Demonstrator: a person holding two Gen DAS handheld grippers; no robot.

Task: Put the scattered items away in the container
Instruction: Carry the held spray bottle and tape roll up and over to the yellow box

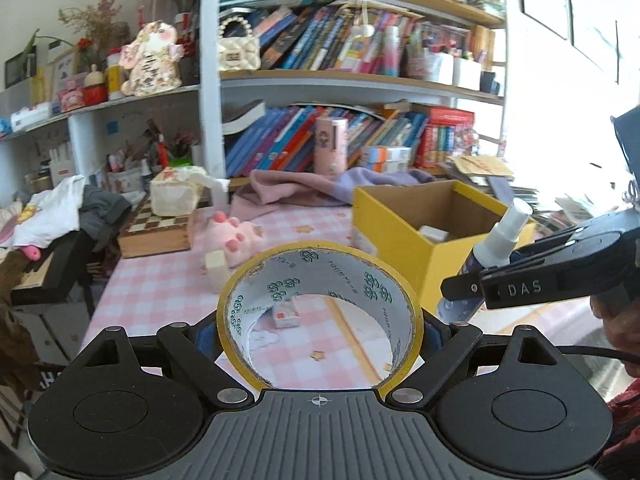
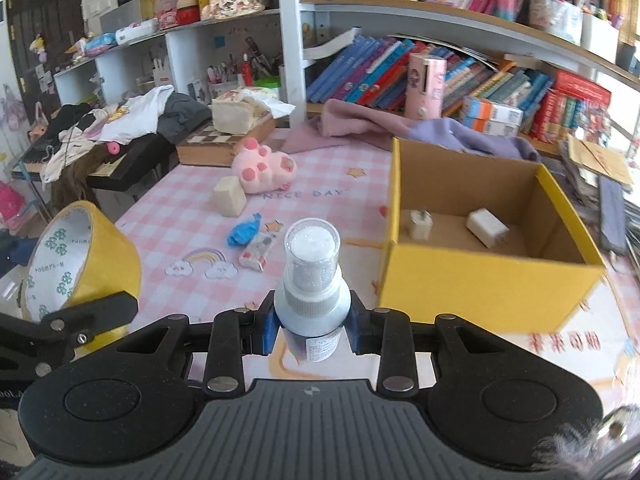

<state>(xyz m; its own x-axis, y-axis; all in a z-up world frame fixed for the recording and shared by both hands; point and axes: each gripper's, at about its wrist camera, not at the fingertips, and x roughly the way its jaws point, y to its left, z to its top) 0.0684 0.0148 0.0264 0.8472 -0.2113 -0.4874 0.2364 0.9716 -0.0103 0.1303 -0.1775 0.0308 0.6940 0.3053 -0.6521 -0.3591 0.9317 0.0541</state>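
Left gripper (image 1: 320,328): my jaws stand wide, and they are closed on the tape roll (image 1: 320,312); the pads press on its outer yellow face from both sides, and the hole of the roll looks toward the camera.
Tape roll, handling: I judge it stiff and rather light, a cardboard core with yellow tape around. It should not crush, but the smooth outside may slide, so a grip across the full width seems right.
Right gripper (image 2: 312,328): my jaws are almost closed, and they hold the spray bottle (image 2: 312,280) at its body, just below the white collar.
Spray bottle, handling: small, hard plastic, round and probably slippery. The clear cap on top may come off, so I would hold the body and not the cap. In the right wrist view it sits in the lower centre, upright between the blue pads.
Yellow box (image 2: 480,264): this is the container, at the right of the frame, open on top. Two small white pieces lie on its floor already.
Pink checked tablecloth (image 2: 168,216): things that wait on it are a blue crumpled wrapper (image 2: 244,232), a small packet (image 2: 258,252), a beige block (image 2: 230,196) and a pink plush paw (image 2: 266,168).
Plush paw, handling: soft, light; I would pinch it at the middle.
Next, as I judge: both loads go over the box rim and are let go low.
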